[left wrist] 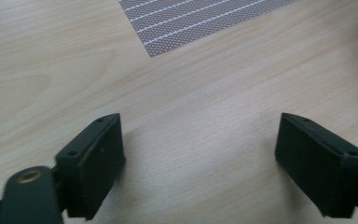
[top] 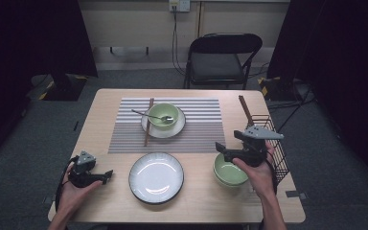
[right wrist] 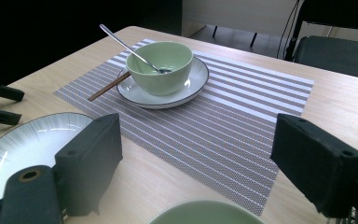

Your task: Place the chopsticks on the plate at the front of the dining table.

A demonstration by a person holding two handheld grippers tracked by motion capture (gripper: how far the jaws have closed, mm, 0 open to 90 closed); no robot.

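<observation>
Both hands are sitting at the near edge of the table. Left gripper is resting low at the near left, jaws standing wide apart with only bare wood between them in the left gripper view. Right gripper is hovering above the near green bowl at the near right, jaws also spread wide, nothing between them, pointing left.

Going outward: empty white plate is lying near centre between the two grippers, apart from both. Just right of the near green bowl a wire basket is standing at the table's right edge, with what looks like brown chopsticks sticking out of its far end. Farther off, the striped placemat is carrying a saucer with a second green bowl and a spoon in it; another chopstick pair is leaning on the saucer's left.

Risks, as a judgement: right gripper coming down on the near bowl's rim off-centre could tip it or shove it into the basket. Smooth glazed rim likely slipping in hard pads. Left gripper sweeping right could knock the plate.
</observation>
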